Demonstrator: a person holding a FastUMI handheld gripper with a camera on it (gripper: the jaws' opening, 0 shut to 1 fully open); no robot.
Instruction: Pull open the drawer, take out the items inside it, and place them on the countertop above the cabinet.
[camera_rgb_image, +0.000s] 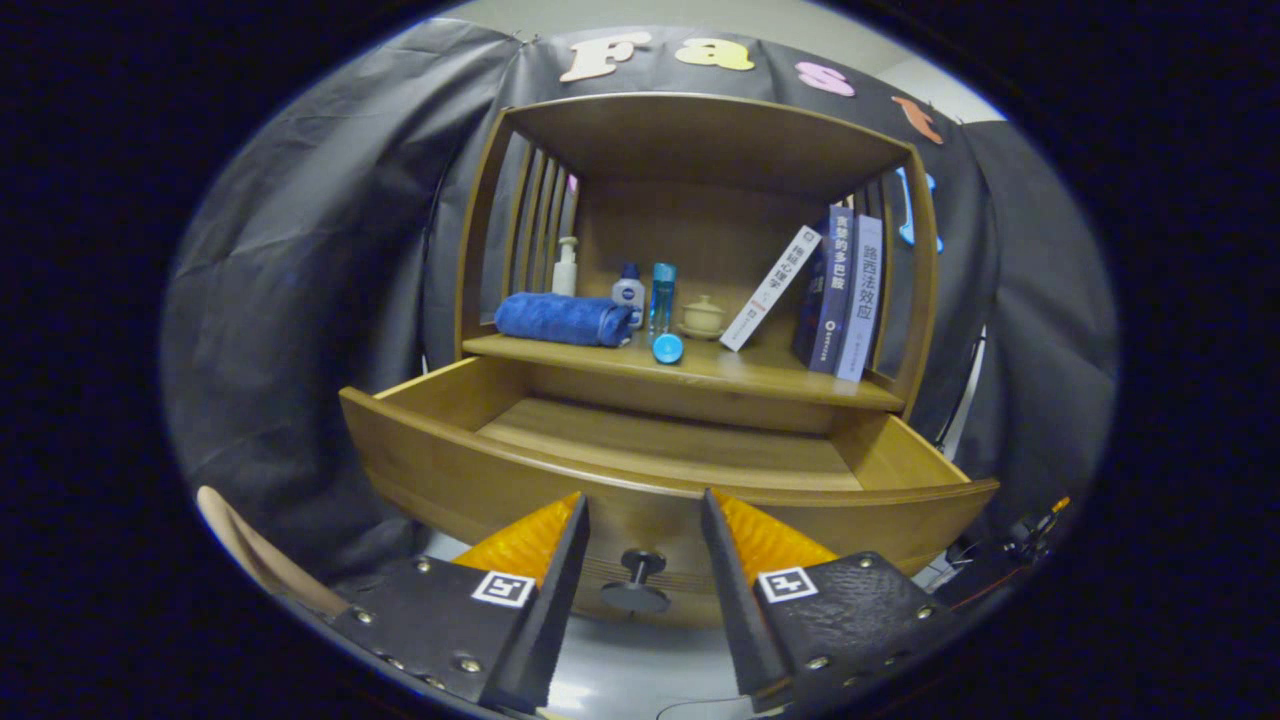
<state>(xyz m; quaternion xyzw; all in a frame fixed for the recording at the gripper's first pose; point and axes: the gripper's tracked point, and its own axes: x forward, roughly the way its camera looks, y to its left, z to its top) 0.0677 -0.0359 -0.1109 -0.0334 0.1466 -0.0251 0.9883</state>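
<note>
My jaws stand released, fingers (545, 560) spread apart and touching nothing. The drawer's black knob (637, 580) sits between them, just ahead. The wooden drawer (640, 450) is pulled out beyond the knob, its floor bare. On the worktop (760, 375) above lie a rolled blue towel (565, 318), bottles (628, 295) and a round blue lid (667, 348).

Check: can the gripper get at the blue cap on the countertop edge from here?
Probably yes. The gripper is open, jaws either side of the drawer knob, touching nothing. The blue cap lies beyond the open drawer, nothing in front of it.
</note>
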